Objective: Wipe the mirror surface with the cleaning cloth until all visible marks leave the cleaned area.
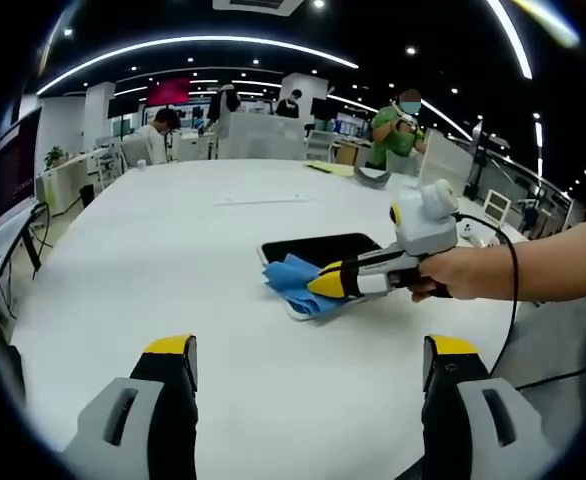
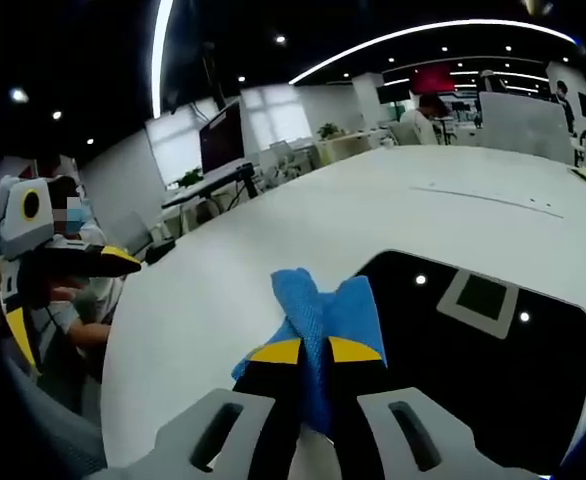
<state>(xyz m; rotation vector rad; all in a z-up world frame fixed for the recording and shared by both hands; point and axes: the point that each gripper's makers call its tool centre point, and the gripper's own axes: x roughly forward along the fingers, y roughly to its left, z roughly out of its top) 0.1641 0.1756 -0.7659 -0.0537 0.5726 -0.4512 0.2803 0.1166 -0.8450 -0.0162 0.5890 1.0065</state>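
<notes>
A dark rectangular mirror (image 1: 323,246) with a pale rim lies flat on the white table (image 1: 173,260). My right gripper (image 1: 316,285), held by a hand coming in from the right, is shut on a blue cleaning cloth (image 1: 291,280) pressed on the mirror's near-left corner. In the right gripper view the cloth (image 2: 318,300) is bunched between the shut jaws of that gripper (image 2: 315,352), at the left edge of the mirror (image 2: 473,370), which reflects ceiling lights. My left gripper (image 1: 311,350) hovers open over bare table, short of the mirror. One of its fingers (image 2: 101,260) shows at the left.
A thin white strip (image 1: 263,200) lies on the table beyond the mirror, and a grey object (image 1: 373,177) sits near the far edge. Several people work at desks behind the table. A monitor (image 2: 221,138) stands beyond the table's left side.
</notes>
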